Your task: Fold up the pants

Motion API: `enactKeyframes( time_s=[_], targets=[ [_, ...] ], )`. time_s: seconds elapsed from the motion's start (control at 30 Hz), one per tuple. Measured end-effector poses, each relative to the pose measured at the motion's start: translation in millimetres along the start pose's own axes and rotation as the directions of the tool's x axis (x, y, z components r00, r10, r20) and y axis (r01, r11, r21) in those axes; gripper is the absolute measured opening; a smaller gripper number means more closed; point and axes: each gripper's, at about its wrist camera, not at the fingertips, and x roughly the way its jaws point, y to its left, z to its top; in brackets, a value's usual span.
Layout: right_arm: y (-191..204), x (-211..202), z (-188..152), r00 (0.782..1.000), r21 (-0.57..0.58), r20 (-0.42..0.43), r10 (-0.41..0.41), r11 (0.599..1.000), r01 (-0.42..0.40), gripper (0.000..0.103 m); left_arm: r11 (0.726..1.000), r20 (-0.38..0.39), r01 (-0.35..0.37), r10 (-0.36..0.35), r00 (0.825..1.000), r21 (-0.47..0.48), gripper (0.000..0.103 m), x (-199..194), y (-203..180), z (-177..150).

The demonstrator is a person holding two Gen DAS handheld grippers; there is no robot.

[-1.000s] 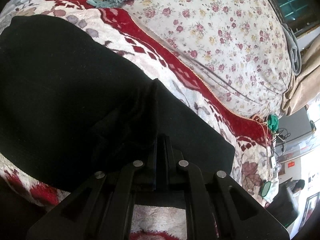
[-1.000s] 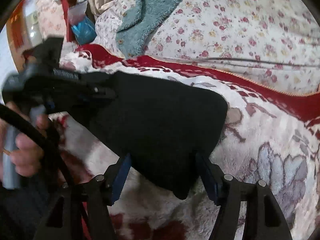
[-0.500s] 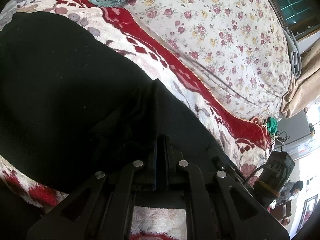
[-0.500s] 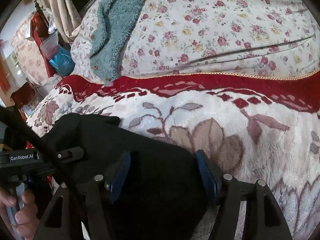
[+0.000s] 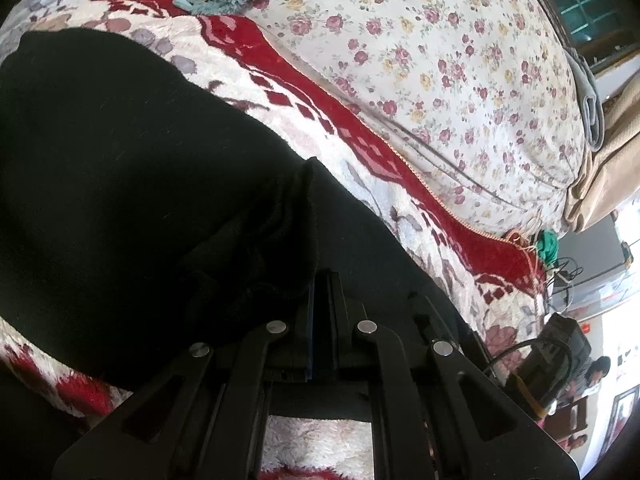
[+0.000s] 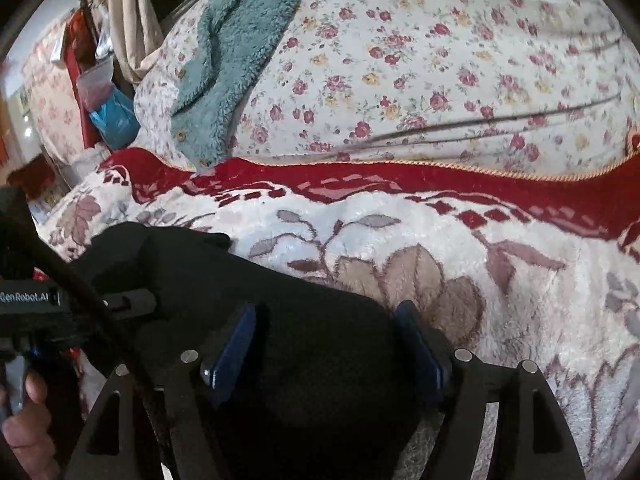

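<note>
Black pants spread on a blanket-covered bed, one claw pinched on them, the other spread over them.

At the left, the left claw (image 5: 320, 300) is closed tight on a bunched fold of the pants (image 5: 120, 168), which lie on the red-and-cream blanket (image 5: 360, 148). At the right, the right claw (image 6: 326, 344) has just been opening and is held wide, pants (image 6: 312, 340) between its pads (image 6: 236, 340) but not pressed.

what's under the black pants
The black pants lie on a plush red-and-cream floral blanket, which shows around their edges. Whatever sits directly beneath the dark fabric is covered and cannot be seen.
</note>
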Motion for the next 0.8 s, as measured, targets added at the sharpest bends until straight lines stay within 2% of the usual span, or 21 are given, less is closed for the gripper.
enactKeyframes(
  time_s=[0.13, 0.27, 0.37, 0.5, 0.67, 0.8],
  targets=[
    [1, -3, -2, 1.0, -0.007, 0.018, -0.013, 1.0, 0.014, 0.07, 0.993, 0.025, -0.076, 0.075, 0.997, 0.09, 0.005, 2, -14, -3],
    [2, -3, -2, 1.0, -0.015, 0.019, -0.024, 1.0, 0.024, 0.07, 0.966, 0.088, -0.173, 0.159, 0.983, 0.192, 0.005, 4, -30, -13],
    [2, -2, -2, 0.999, -0.017, 0.018, -0.028, 0.999, 0.028, 0.07, 0.952, 0.127, -0.216, 0.191, 0.973, 0.219, 0.006, 6, -34, -18],
    [2, -2, -2, 0.999, -0.018, 0.019, -0.029, 0.999, 0.029, 0.07, 0.955, 0.153, -0.207, 0.177, 0.972, 0.212, 0.006, 5, -30, -21],
    [2, -2, -2, 0.999, -0.018, 0.017, -0.029, 0.999, 0.03, 0.07, 0.978, 0.118, -0.149, 0.132, 0.984, 0.148, 0.006, 5, -21, -14],
    [4, -1, -2, 0.999, -0.03, 0.017, -0.046, 0.998, 0.046, 0.071, 0.977, 0.103, -0.144, 0.128, 0.986, 0.16, 0.006, 4, -23, -13]
  ],
)
